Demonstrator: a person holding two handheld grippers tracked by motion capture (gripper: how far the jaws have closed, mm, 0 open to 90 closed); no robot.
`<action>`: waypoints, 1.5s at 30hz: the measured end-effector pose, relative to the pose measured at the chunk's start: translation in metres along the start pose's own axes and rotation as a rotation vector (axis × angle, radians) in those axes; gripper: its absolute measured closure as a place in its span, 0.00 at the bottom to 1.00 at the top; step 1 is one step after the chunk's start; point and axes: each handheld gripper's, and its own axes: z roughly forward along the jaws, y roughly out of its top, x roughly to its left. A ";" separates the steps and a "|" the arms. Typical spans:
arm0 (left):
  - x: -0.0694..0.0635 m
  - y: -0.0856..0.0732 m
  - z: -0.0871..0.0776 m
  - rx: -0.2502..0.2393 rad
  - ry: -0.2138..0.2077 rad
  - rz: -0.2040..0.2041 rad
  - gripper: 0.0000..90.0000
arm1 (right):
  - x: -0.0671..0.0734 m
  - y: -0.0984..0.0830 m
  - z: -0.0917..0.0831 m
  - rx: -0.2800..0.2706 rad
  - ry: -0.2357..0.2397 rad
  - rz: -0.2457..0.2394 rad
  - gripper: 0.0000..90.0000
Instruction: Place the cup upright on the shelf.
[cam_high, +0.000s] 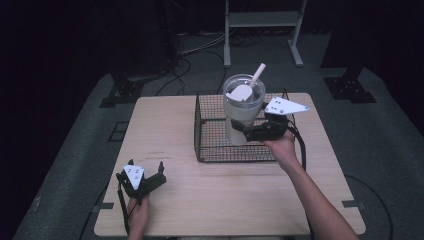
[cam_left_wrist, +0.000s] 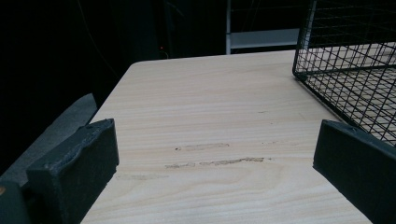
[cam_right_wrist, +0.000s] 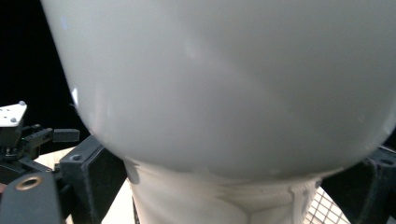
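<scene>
Above the wire basket (cam_high: 210, 150), the right gripper (cam_high: 248, 131) clamps the tumbler (cam_high: 241, 112) at its narrower base for a secure hold, while the left gripper (cam_high: 146, 176) rests spread on the tabletop (cam_high: 165, 130).

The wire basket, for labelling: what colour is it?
Black, clearest in the left gripper view: wire basket.

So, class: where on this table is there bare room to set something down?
Bare wood lies left of the wire basket, and along the near edge between the left tool and the right forearm. The basket corner is crowded.
</scene>
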 end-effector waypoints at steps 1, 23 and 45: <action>0.000 0.000 0.000 0.000 0.000 0.001 0.00 | -0.002 0.000 0.004 0.003 0.006 -0.004 0.10; 0.002 0.000 -0.001 -0.002 -0.009 -0.008 0.00 | -0.048 -0.027 0.085 0.091 0.083 0.045 0.10; 0.004 0.000 -0.001 -0.003 -0.013 -0.018 0.00 | -0.072 -0.065 0.123 0.229 0.132 0.103 0.10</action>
